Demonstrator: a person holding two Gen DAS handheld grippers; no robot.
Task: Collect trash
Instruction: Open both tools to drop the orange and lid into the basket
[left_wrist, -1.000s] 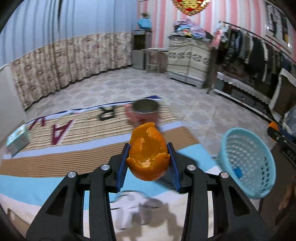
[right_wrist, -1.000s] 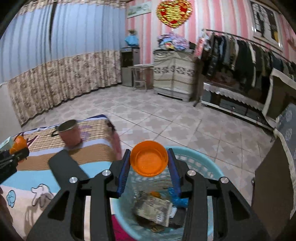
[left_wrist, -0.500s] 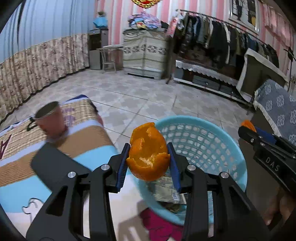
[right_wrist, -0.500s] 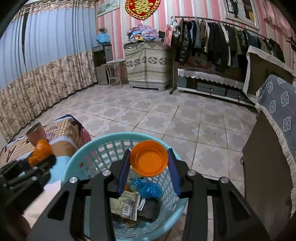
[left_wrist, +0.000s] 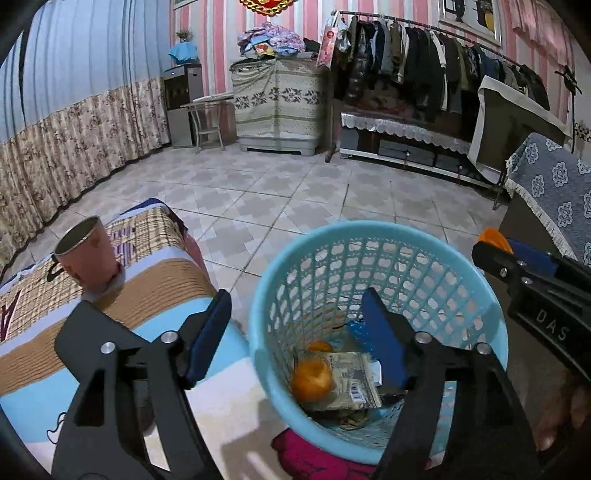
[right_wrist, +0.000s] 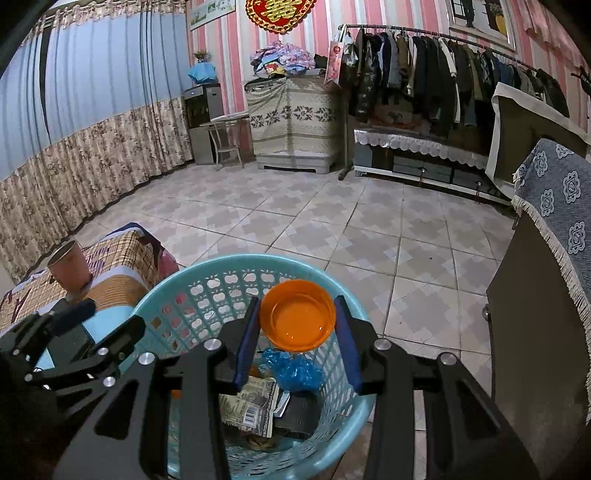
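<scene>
A light blue plastic basket (left_wrist: 369, 236) stands on the floor and holds an orange peel (left_wrist: 311, 374), a printed wrapper (left_wrist: 351, 384) and blue plastic. My left gripper (left_wrist: 295, 325) is open and empty over the basket's left rim. My right gripper (right_wrist: 297, 332) is shut on a small orange lid (right_wrist: 297, 314) and holds it above the basket (right_wrist: 207, 269). The right gripper also shows at the right edge of the left wrist view (left_wrist: 517, 266).
A low table with a striped cloth (left_wrist: 155, 291) stands left of the basket and carries a pink metal cup (left_wrist: 86, 254). A dark cabinet with a blue patterned cover (right_wrist: 554, 229) is on the right. Tiled floor (right_wrist: 332, 221) lies beyond.
My left gripper swung from the table to the basket, opened, and the orange peel dropped into the basket. My right gripper stayed shut on the orange lid over the basket.
</scene>
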